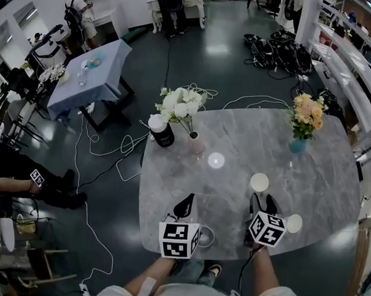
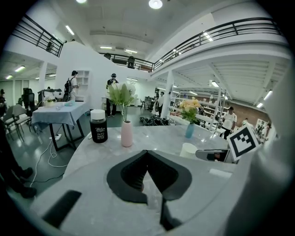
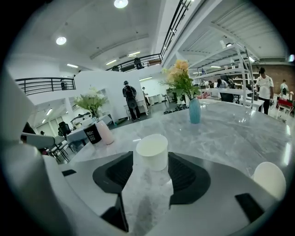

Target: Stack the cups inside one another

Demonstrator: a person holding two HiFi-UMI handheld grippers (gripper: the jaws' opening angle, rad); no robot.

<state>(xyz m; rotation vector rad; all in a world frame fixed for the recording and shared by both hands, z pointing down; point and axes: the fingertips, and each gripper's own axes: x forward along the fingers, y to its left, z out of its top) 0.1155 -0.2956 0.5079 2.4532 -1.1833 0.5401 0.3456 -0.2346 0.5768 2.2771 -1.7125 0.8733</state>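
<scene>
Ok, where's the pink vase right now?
In the head view the pink vase stands near the far left edge of the marble table, just right of the black jar.

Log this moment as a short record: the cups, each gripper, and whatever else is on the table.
cup: upright, between the right gripper's jaw tips
second cup: right of the right gripper, near the table edge, apart from the first
left gripper: shut, nothing in it
right gripper: open, pads not pressing the cup
stacking: not yet done
table: grey marble
far side: jar, pink vase, blue vase
</scene>
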